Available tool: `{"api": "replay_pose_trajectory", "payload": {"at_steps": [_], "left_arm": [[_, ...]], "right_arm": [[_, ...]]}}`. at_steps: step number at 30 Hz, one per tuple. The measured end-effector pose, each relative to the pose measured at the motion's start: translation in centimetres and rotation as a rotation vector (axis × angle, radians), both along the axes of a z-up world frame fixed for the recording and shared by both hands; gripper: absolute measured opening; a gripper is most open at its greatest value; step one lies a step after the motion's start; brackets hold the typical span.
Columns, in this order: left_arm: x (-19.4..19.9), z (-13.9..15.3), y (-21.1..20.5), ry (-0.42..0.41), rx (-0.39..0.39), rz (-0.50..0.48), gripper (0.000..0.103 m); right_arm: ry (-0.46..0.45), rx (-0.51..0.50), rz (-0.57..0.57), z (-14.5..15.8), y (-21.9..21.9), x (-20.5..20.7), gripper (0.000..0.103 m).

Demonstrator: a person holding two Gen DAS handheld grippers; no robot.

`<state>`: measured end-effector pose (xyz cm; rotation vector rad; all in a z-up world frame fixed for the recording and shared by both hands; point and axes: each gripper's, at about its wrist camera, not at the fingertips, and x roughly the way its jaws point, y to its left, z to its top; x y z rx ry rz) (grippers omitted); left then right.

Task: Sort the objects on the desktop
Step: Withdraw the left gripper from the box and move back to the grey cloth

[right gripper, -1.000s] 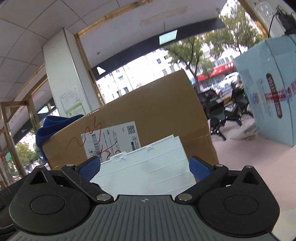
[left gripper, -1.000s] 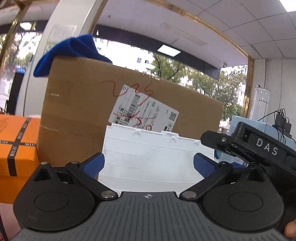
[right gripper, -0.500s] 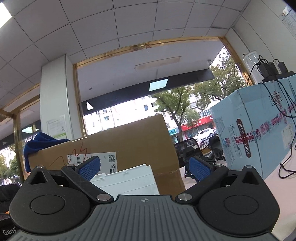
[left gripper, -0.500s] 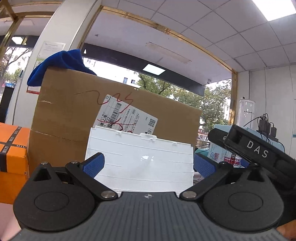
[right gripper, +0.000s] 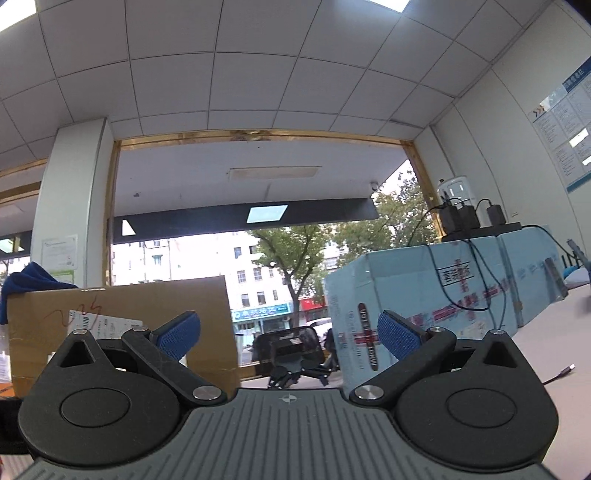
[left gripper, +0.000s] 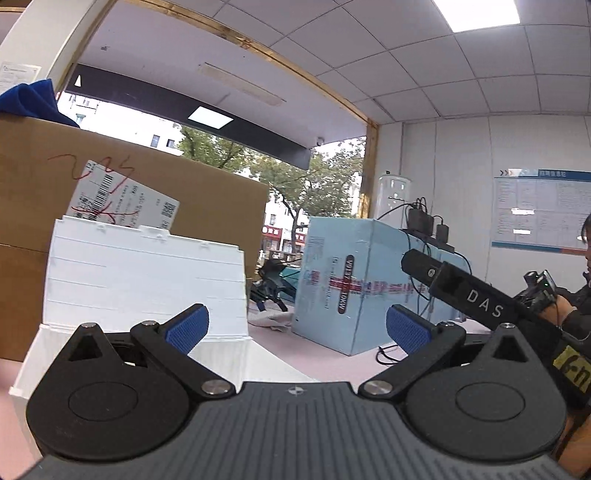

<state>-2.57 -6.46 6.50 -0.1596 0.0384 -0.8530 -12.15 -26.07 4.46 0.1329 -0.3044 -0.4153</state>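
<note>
Left wrist: 1 white bin [left gripper: 144,280], 2 boxes

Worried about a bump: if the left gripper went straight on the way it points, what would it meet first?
Probably nothing close: the open left gripper aims at the gap between the white plastic bin and the light blue box. A small black device sits farther along; depth is unclear.

A white tiled ceiling [right gripper: 295,74] with a lit panel [left gripper: 476,14] spans the room, and a wide window [right gripper: 258,266] framed in gold trim [right gripper: 258,134] looks out on trees and pale buildings — daylight floods in. A white pillar [right gripper: 70,192] stands left of the window, a white wall [left gripper: 461,177] with a blue-edged notice board [left gripper: 539,210] on the right. The tabletop [left gripper: 325,358] is pale pink.
</note>
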Motion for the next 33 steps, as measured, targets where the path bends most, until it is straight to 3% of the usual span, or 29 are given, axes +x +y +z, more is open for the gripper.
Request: {"api": "replay_pose_trajectory", "payload": {"at_steps": [5,10,15,19,22,26,27,30,33], "left_arm": [[-1.3,-0.9,-1.7,-0.025,0.087,-0.073,0.103],[-2.0,-1.5,-2.6,-0.047,0.148,-0.118,0.103],[-2.4,-2.2,-3.2,-0.072,0.192,-0.133,0.103],[-3.0,-2.7,-4.0,-0.093,0.238,-0.133,0.103],[-3.6,-2.7,-4.7,-0.126,0.277,-0.118,0.103],[-4.9,-2.4,-5.3,-0.186,0.281,-0.095,0.103],[-5.1,-2.3,-5.6,-0.180,0.281,-0.101,0.103],[-4.6,-2.0,-7.7,-0.049,0.280,-0.174,0.103],[-4.5,-1.9,-10.3,0.006,0.300,-0.209,0.103]], "right_arm": [[0.033,0.017,-0.108,-1.7,-3.0,-2.4,0.103],[0.008,0.105,-0.202,-2.5,-6.8,-5.5,0.103],[0.016,0.115,-0.226,-2.8,-9.8,-7.3,0.103],[-0.003,0.181,-0.164,-2.9,-12.4,-7.9,0.103],[0.037,0.270,-0.087,-2.8,-14.1,-7.7,0.103],[0.072,0.240,0.063,-2.3,-14.3,-7.7,0.103],[0.101,0.237,0.085,-2.2,-14.4,-7.4,0.103],[0.191,0.300,0.174,-2.1,-15.6,-6.5,0.103],[0.208,0.387,0.211,-2.2,-16.4,-6.5,0.103]]}}
